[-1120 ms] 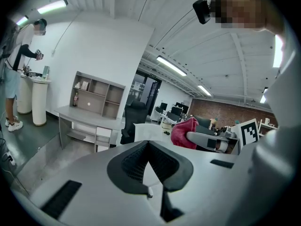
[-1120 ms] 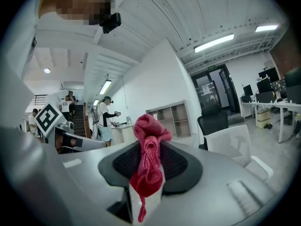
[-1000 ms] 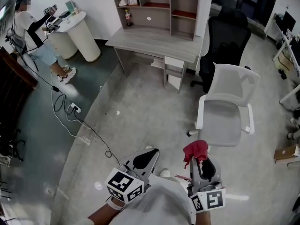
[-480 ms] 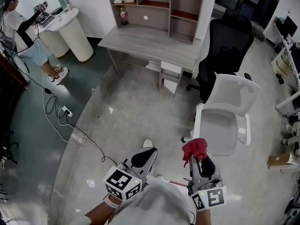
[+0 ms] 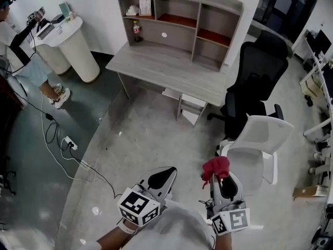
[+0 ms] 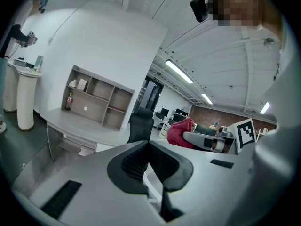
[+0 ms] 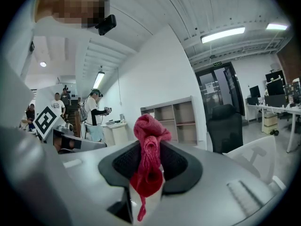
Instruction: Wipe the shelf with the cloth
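Grey floor point(image 5: 151, 139) lay open ahead and to the left. Nearest, the left gripper point(image 5: 165, 175) was closed on nothing; the right gripper point(image 5: 219, 177) pinched the bunched red cloth point(image 5: 216, 166). Close on the right, a white chair point(image 5: 255, 150) and black chair point(image 5: 255, 77) could snag it. The shelf point(image 5: 179, 20) stood far off on its desk point(image 5: 171, 69).

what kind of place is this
Probably an open-plan office: a grey desk with a shelf unit on it, a black swivel chair and a white chair.
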A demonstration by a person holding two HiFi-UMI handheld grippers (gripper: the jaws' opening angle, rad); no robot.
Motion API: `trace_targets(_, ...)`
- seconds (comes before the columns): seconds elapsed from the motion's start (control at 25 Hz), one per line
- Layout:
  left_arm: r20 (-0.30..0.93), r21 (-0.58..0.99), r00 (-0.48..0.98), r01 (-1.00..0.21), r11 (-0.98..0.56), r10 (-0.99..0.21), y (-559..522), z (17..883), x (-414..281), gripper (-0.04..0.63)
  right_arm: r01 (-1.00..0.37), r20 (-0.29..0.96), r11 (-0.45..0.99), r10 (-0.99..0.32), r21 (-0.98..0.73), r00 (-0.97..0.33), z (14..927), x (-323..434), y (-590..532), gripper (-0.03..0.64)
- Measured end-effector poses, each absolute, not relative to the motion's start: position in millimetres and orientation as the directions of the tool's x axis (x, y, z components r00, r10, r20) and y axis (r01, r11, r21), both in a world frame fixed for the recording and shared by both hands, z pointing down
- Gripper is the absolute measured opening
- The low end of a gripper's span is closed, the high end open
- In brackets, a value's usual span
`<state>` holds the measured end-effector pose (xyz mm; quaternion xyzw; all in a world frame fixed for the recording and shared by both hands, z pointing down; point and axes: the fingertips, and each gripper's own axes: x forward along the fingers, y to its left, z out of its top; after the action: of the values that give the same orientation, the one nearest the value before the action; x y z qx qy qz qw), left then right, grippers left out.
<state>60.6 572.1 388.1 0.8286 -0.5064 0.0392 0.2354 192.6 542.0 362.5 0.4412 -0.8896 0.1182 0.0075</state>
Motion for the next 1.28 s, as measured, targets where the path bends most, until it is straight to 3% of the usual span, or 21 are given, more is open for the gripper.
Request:
trace_targets(0.4, 0.29, 0.36, 0.476, -0.858, -0.367, -0.83, 493, 394, -12, 0.006, -0.794, 0.128, 0.577, -0.787, -0.192, -0.603, 367, 122, 459, 0.135)
trace_targets(0.88, 0.291, 0.343, 0.436, -0.878, -0.333, -0.851, 434, 399, -37, 0.006, -0.784, 0.167, 0.585, -0.769, -0.205, -0.617, 387, 109, 389, 0.135)
trace_targets(1.28, 0.306, 0.285, 0.409, -0.901, -0.327, -0.859, 291, 395, -35, 0.006, -0.76, 0.121, 0.605, -0.758, -0.238, -0.641, 392, 112, 246, 0.135)
